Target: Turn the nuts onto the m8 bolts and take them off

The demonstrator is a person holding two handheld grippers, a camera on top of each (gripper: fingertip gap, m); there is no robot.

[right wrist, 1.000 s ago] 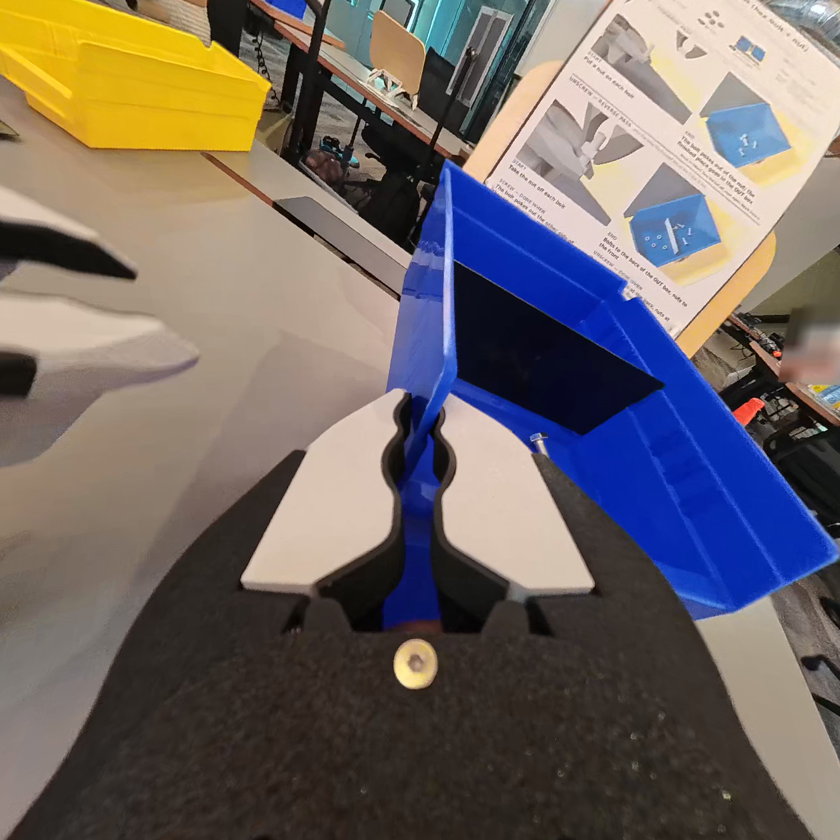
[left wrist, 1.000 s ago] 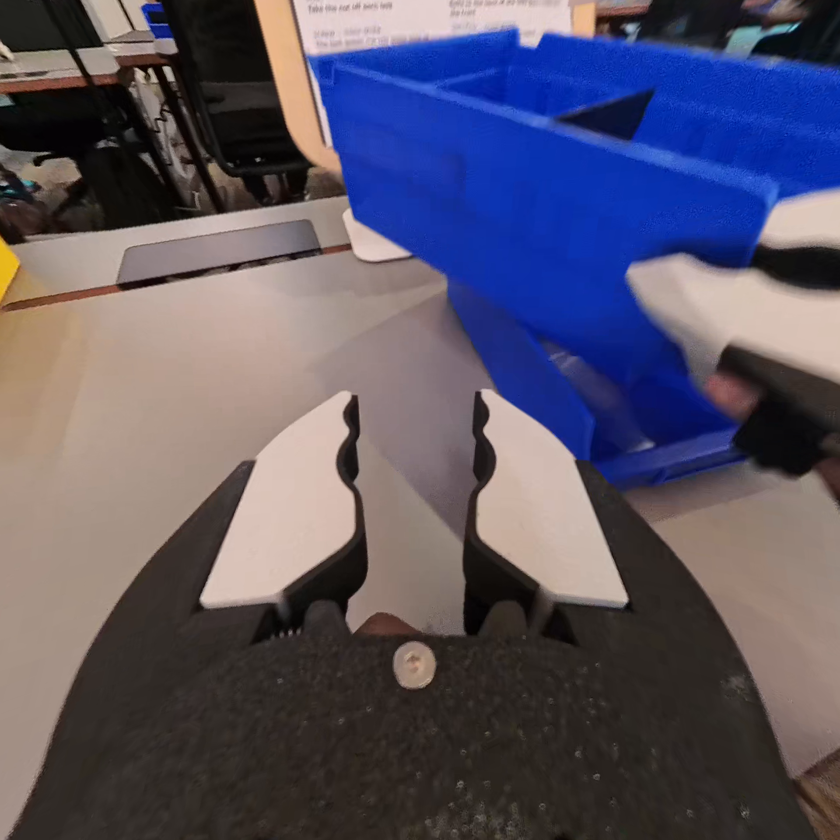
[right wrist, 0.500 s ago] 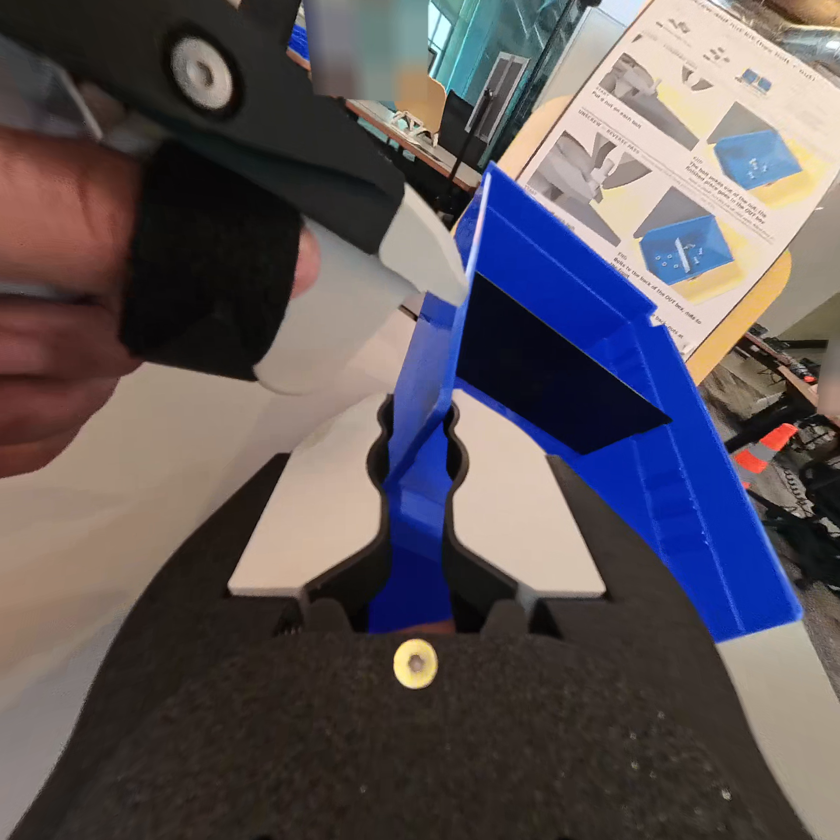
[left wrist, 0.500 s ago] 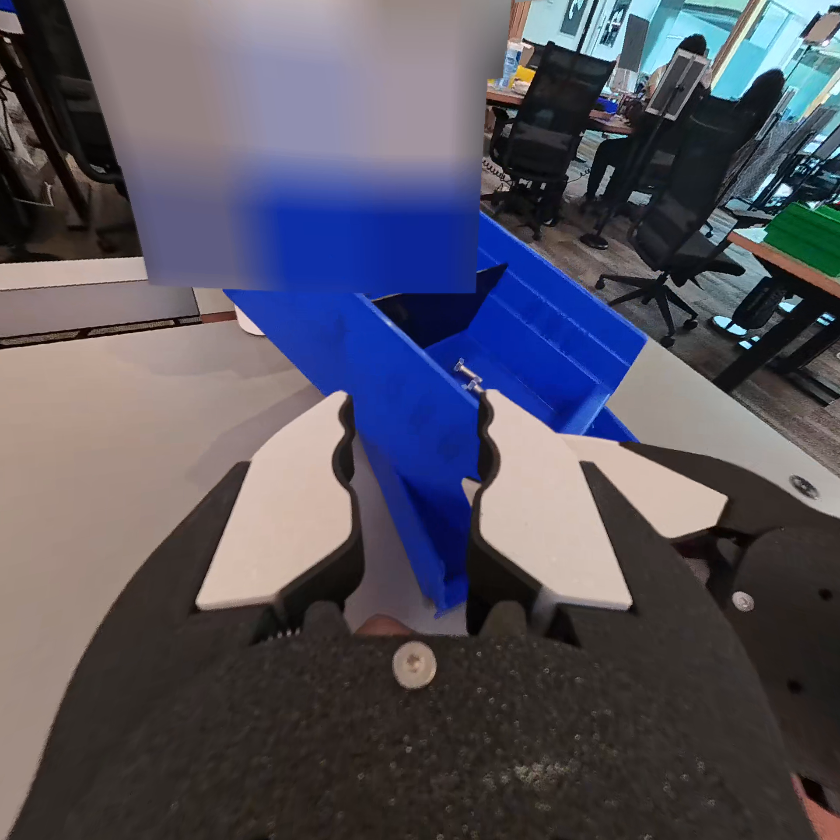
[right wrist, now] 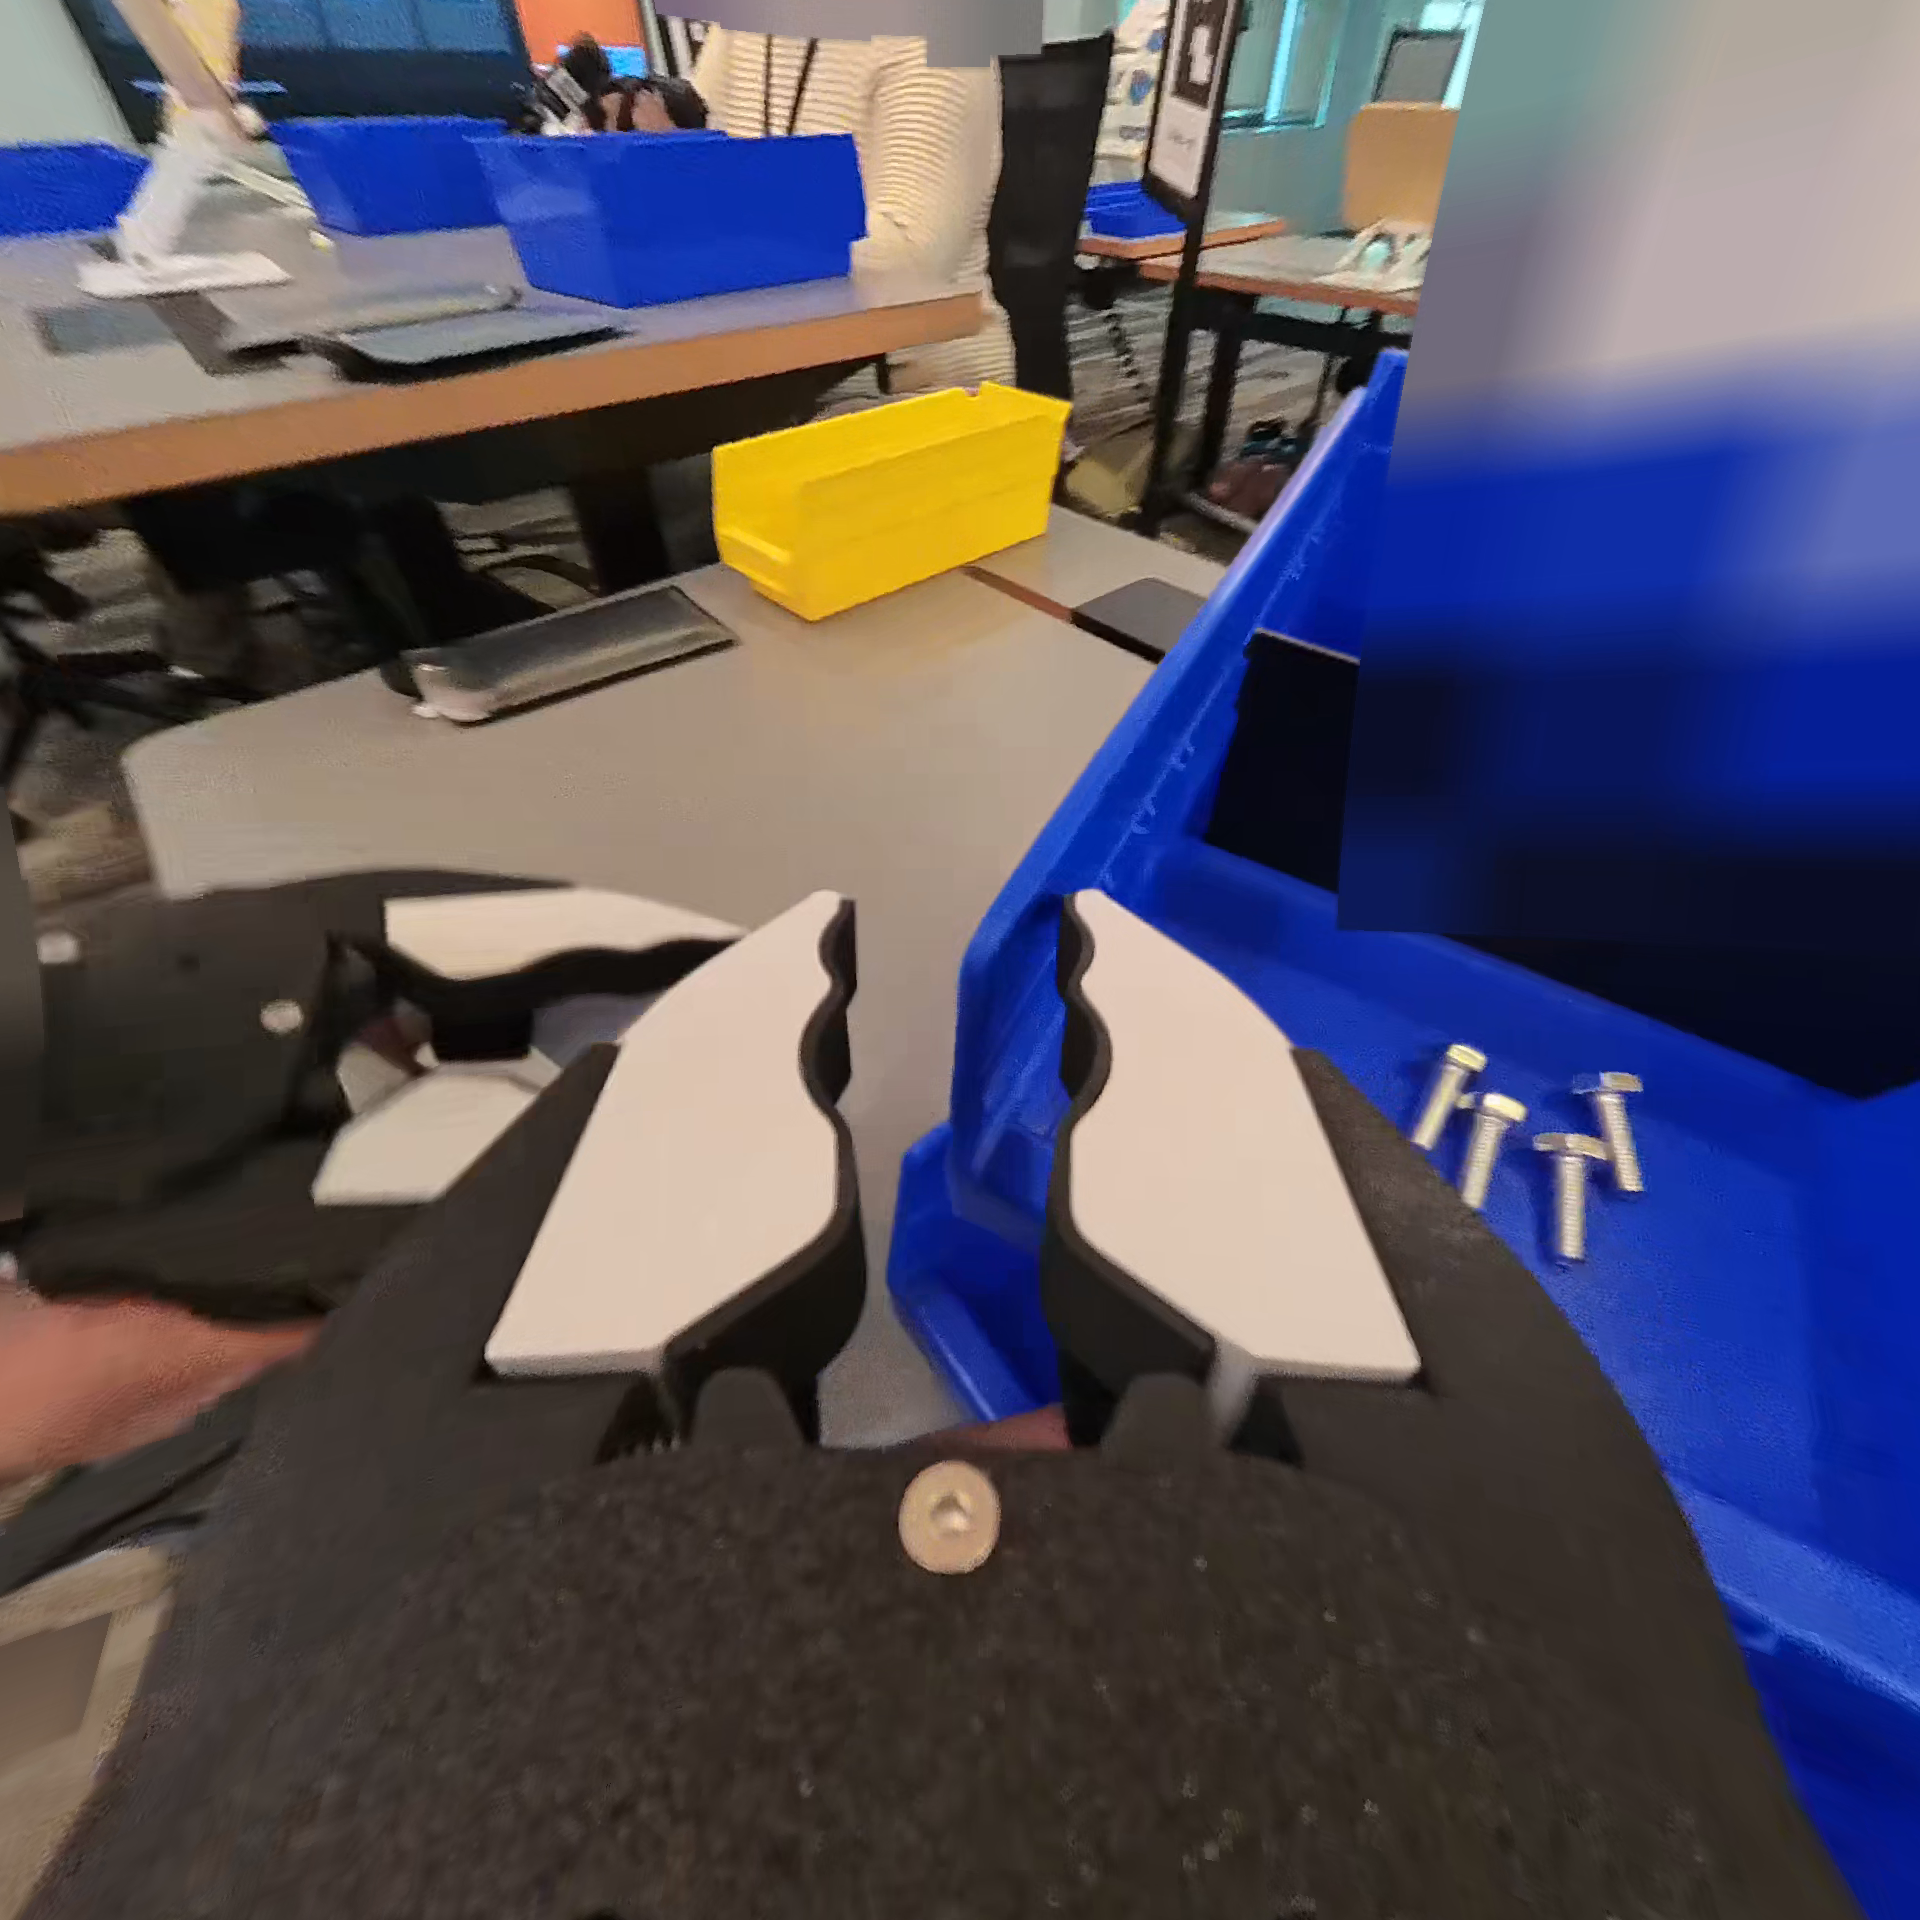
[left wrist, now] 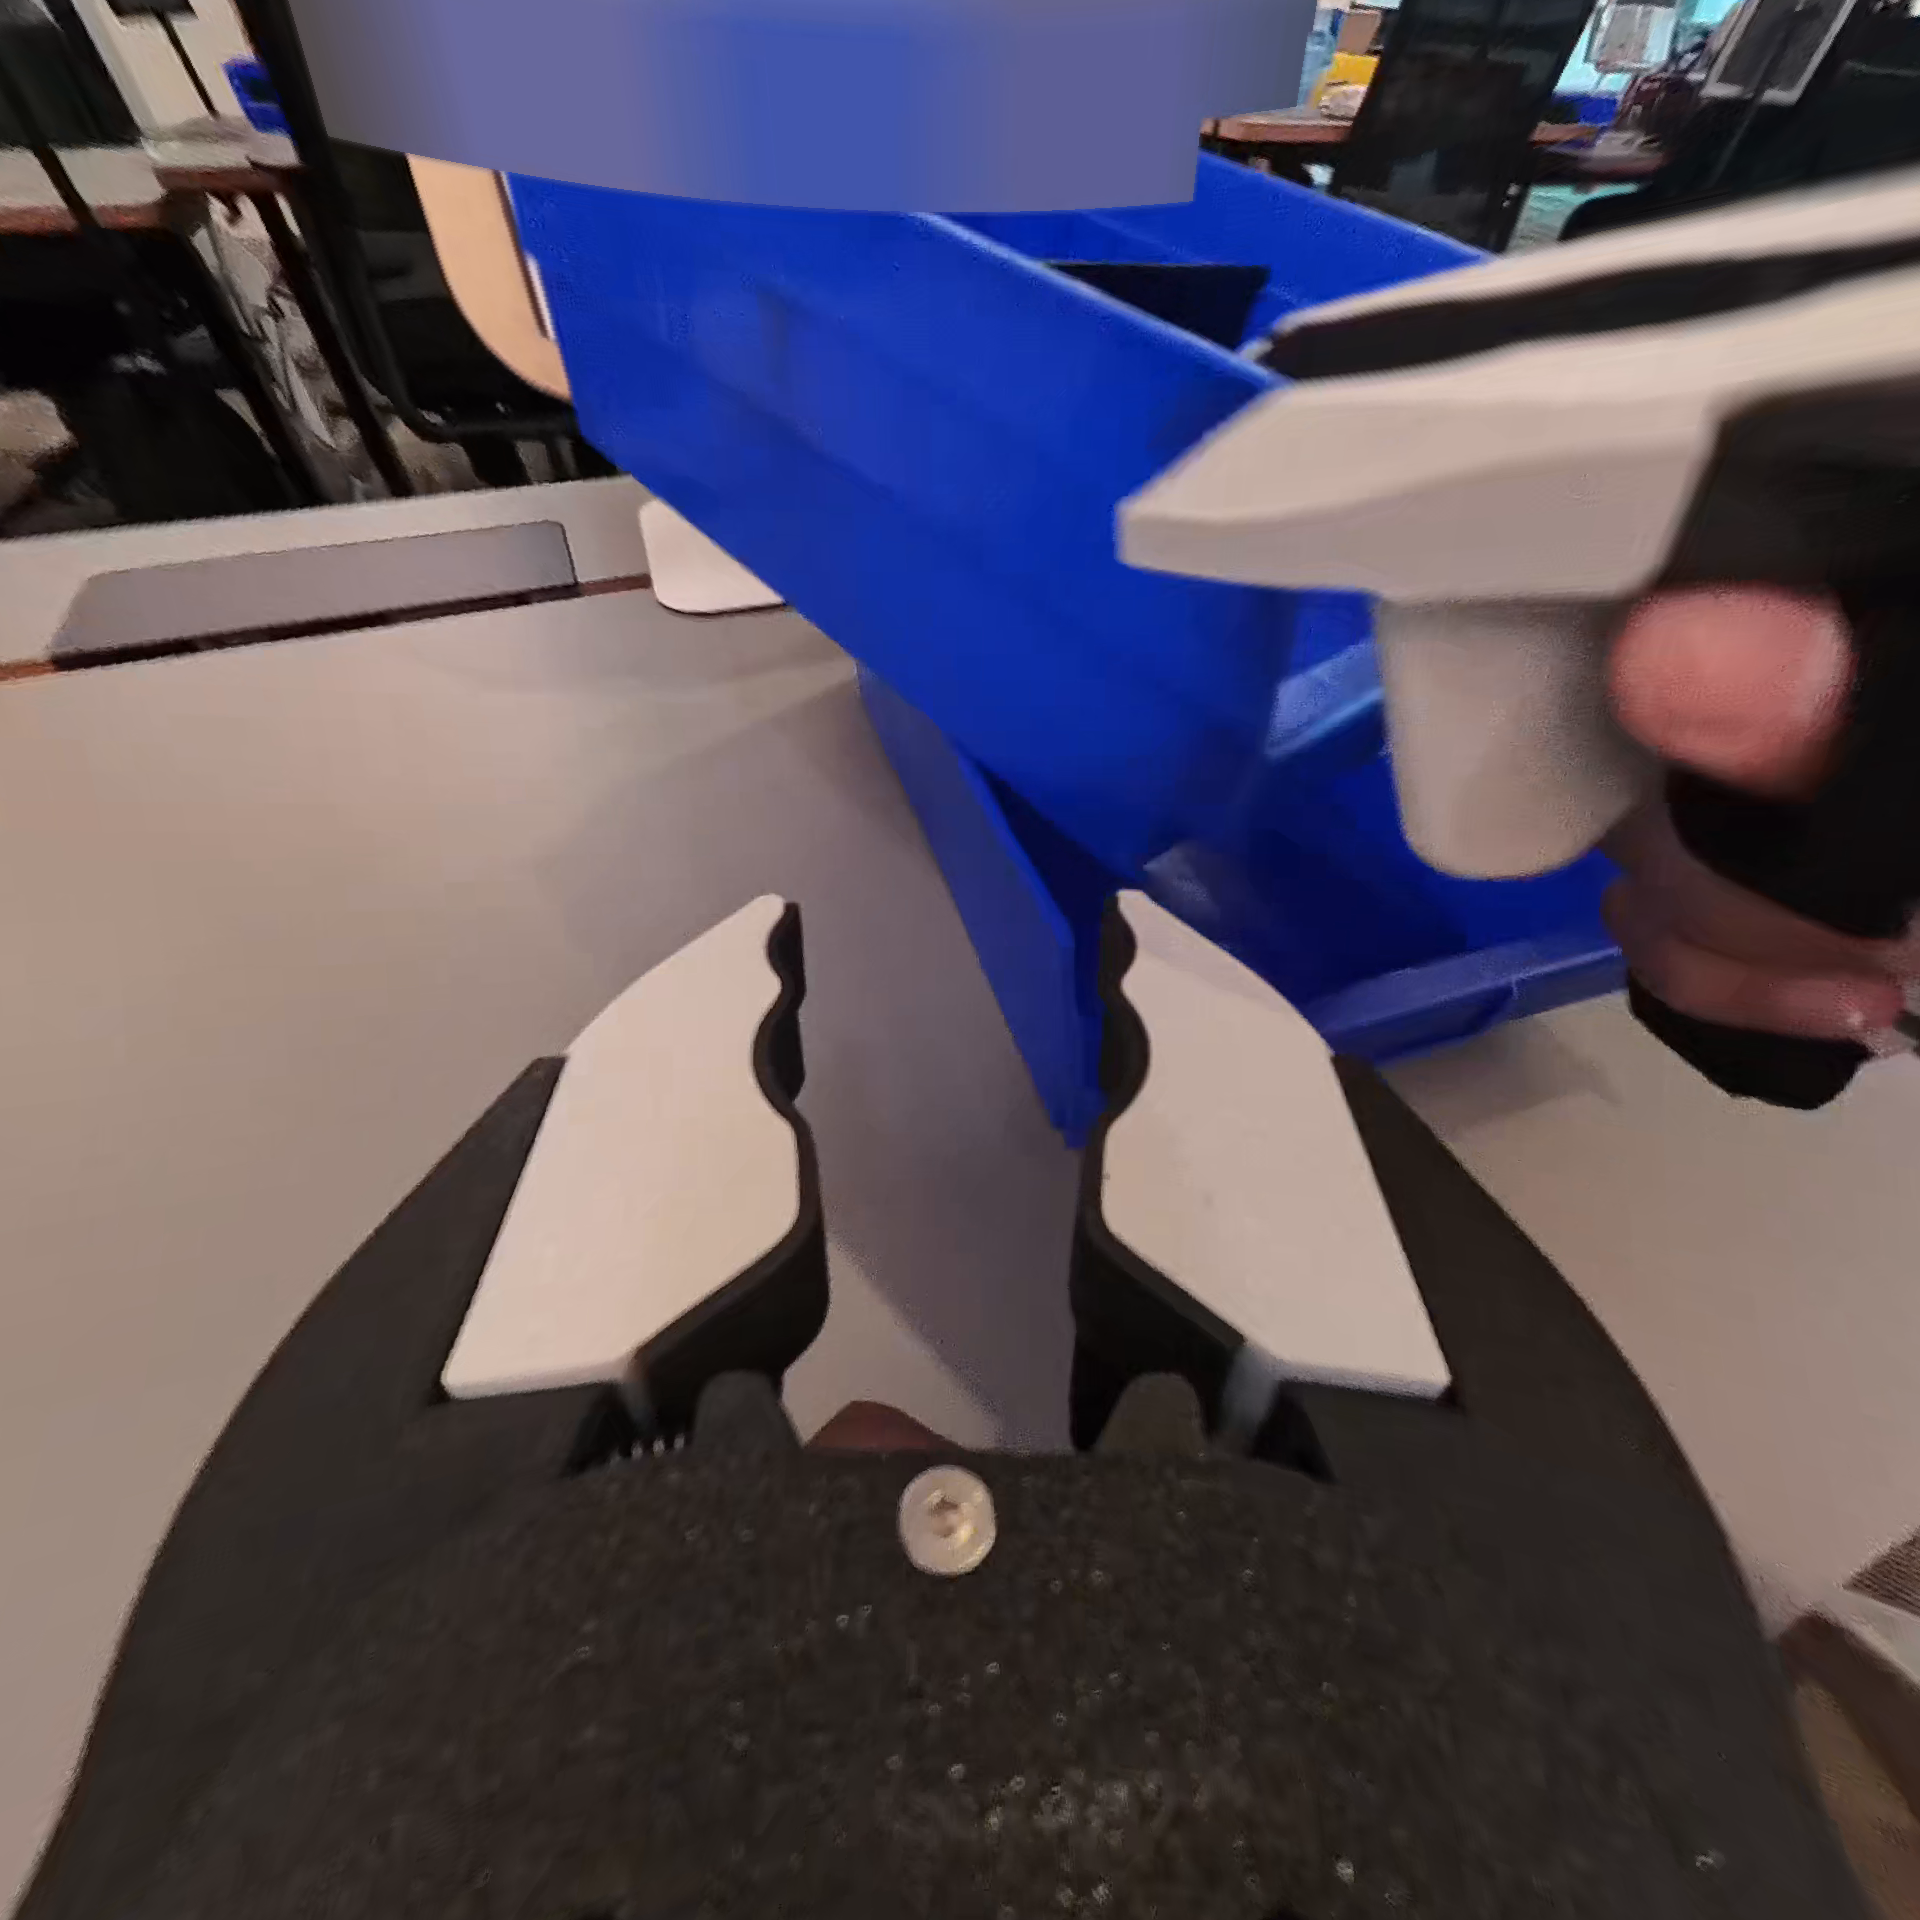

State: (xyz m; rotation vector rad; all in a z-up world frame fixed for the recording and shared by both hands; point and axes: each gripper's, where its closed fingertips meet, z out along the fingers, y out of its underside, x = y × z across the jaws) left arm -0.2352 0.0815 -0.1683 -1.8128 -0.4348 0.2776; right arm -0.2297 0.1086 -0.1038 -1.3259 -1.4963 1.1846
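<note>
On the grey table (right wrist: 644,790) we hold both tools at the blue bin (left wrist: 935,499) | left gripper (left wrist: 951,935) spread, empty, at the bin's near corner | right gripper (right wrist: 956,935) spread, straddling the bin's wall without pinching it | four bolts (right wrist: 1527,1143) lie on the bin floor | nuts unseen | yellow bin (right wrist: 894,499) well apart.

Both grippers are just sitting with their jaws apart, nothing pinched. The left gripper (left wrist: 945,997) points forward and low, white fingers (left wrist: 665,1164) spread wide. The right gripper (right wrist: 956,997) is the same deal, gap clear between its fingers (right wrist: 1195,1164). A hand (left wrist: 1766,831) wraps the right gripper's handle, off to the left one's right.
</note>
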